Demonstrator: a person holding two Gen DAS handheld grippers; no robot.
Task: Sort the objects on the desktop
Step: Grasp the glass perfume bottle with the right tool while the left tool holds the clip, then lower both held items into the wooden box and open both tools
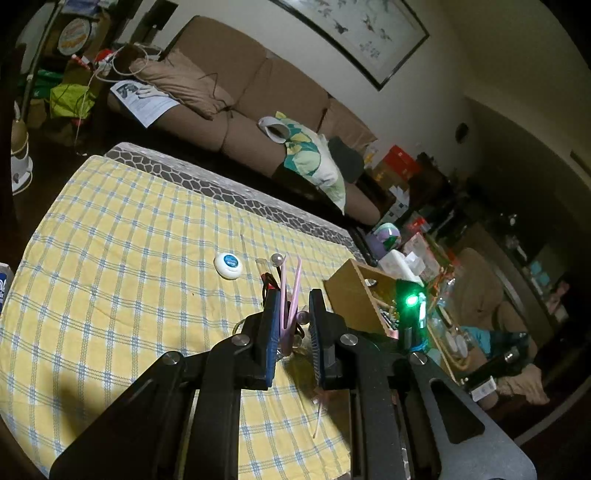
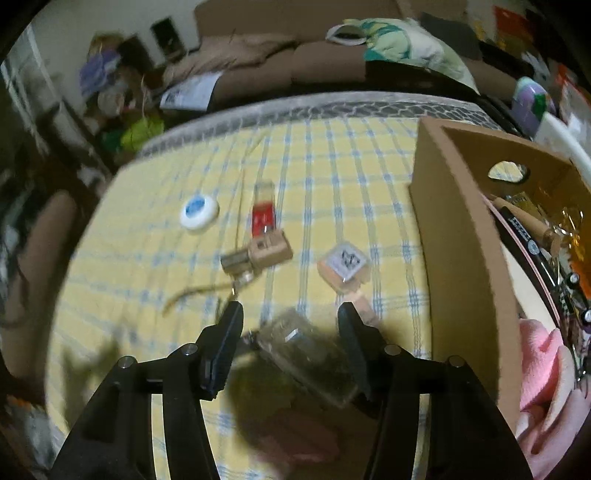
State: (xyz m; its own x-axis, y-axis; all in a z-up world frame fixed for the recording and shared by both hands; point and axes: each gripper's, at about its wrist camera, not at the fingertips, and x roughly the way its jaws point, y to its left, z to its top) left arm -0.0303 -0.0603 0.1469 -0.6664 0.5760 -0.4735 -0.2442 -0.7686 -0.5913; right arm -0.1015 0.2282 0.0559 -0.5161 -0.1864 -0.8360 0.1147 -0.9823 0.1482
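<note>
Two pink sticks pinched in left jaws, clear case (blurred) between spread right jaws

Left gripper jaws near-closed, right gripper jaws apart

white round tin, red lighter, pink tweezers upright, cardboard box at right

You work in home living room: brown sofa with pillow, framed painting on wall, checked tablecloth.
</note>
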